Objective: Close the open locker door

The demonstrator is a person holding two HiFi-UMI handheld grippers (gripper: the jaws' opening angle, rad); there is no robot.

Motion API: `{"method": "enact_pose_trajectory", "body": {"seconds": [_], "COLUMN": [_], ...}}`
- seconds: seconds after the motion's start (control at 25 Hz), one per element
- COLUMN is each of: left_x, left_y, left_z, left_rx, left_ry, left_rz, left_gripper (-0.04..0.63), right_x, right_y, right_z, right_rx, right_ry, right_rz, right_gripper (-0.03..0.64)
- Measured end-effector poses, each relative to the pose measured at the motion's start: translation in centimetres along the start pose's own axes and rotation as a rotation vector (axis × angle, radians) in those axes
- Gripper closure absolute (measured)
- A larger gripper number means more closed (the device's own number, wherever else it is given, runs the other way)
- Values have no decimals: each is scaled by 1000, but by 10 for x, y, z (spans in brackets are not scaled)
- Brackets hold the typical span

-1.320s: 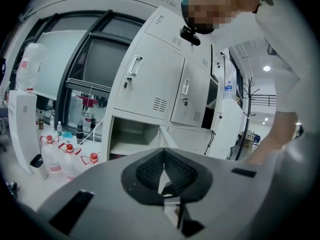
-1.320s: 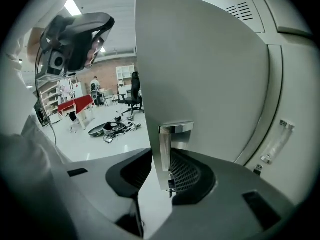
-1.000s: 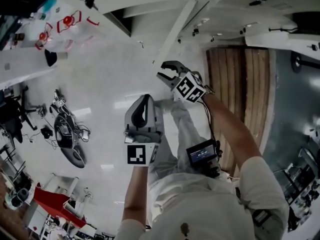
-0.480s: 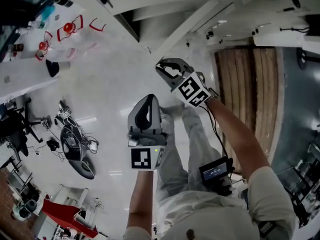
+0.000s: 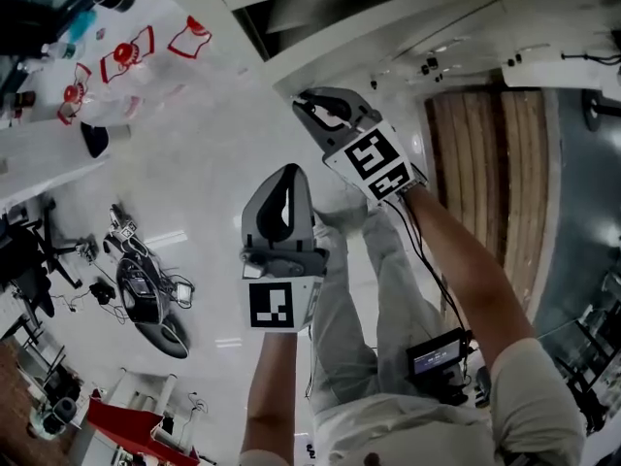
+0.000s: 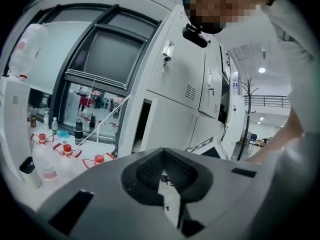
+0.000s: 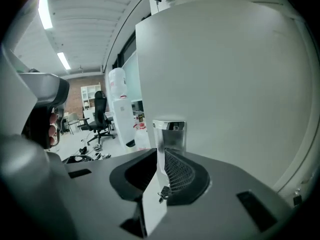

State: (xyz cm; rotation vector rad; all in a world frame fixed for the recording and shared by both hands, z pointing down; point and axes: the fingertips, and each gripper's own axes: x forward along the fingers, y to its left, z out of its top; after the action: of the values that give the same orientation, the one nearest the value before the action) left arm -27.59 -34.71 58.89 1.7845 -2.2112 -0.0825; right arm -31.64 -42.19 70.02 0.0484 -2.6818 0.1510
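Right gripper [image 7: 161, 186], its jaws just drawn in, pinches the free edge of the white locker door [image 7: 225, 84]. The door stands swung out in front of the person and fills most of the right gripper view. Left gripper [image 6: 164, 173] sits nearer the body, clear of the door, jaws pressed together on nothing.

In the left gripper view stands a tall bank of white lockers [image 6: 185, 69] with one dark open bay, which may be where the door belongs. On the door, just above the right jaws, is a shiny metal pull [image 7: 169, 127]. Between those jaws, what looks like a small key [image 7: 162, 192] hangs at the door's edge.

The door looks like thin sheet metal: stiff, light, smooth and probably slippery, swinging freely on its hinge. The edge beside the pull, far from the hinge, seems the sensible hold. A steady push should do, eased at the end to avoid a slam.
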Motion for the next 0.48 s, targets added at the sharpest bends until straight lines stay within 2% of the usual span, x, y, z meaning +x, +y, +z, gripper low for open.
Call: {"method": "enact_pose_trajectory", "body": {"seconds": [0.16,0.32,0.48], "left_x": [5,12,13], "left_y": [14,25,38], "left_z": [-2,6,0], "left_rx": [-1,-17,3], "left_ry": [-11,-72,-63], "left_rz": [-10,-28,-22], "left_gripper": [588,588,588], "right_x": [14,29,41], "right_y": [-8,-17,-30], "right_z": [9,17,26], "right_rx": [12,60,82], "right_ry": [-11,-26,-44], "right_rz": [-48,-93,-145], "right_gripper": [557,557,557]}}
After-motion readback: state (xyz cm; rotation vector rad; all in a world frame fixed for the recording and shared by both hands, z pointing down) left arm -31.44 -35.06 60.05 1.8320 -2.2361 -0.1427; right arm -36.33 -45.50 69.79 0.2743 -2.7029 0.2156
